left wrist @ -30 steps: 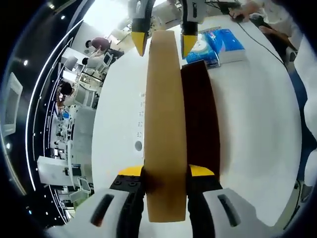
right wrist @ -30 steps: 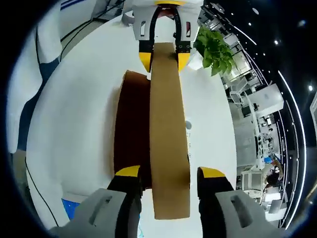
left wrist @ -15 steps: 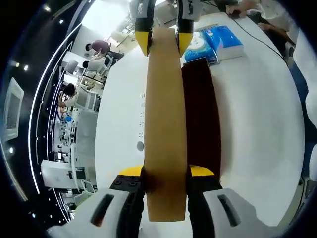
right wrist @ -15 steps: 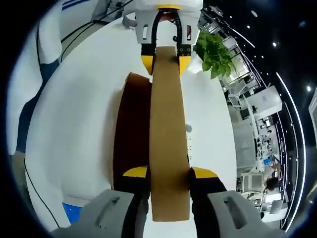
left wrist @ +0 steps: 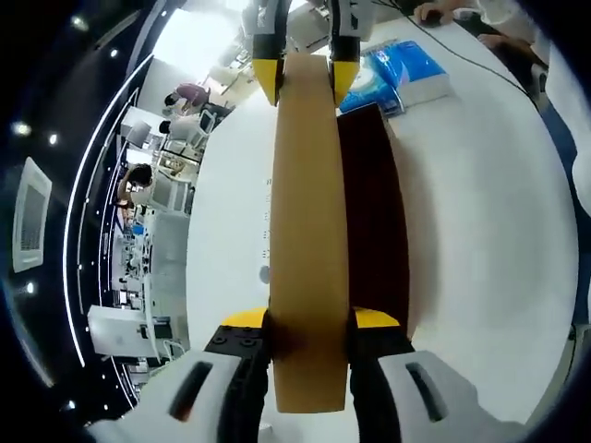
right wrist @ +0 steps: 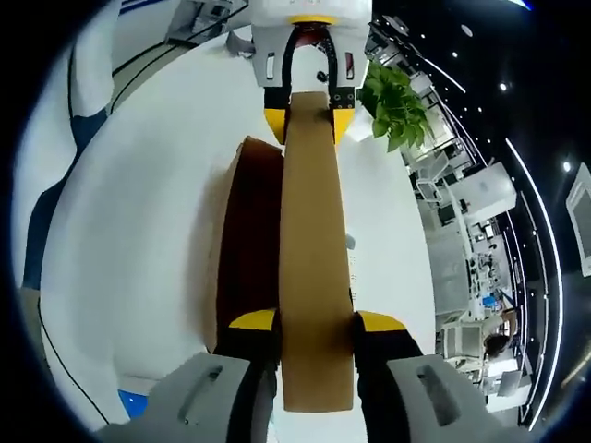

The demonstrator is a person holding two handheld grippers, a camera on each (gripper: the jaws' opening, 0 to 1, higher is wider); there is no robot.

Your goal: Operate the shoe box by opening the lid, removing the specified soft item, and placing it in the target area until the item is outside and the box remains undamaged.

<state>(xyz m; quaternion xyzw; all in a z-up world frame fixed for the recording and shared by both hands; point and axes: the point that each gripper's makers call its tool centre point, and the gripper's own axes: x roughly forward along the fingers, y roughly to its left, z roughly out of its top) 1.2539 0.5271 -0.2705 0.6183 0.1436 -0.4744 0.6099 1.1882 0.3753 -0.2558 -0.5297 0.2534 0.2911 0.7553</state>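
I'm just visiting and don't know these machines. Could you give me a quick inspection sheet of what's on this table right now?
Surface: round white table, mostly bare.
Job's things: brown cardboard lid held up by its two ends above the dark open shoe box; the soft item inside cannot be made out.
Clutter: blue tissue pack beyond the box.
Grippers: left gripper and right gripper each clamp one end of the lid.
Cables: thin dark cable across the table's far part.
Surroundings: potted green plant; office desks and seated people behind.
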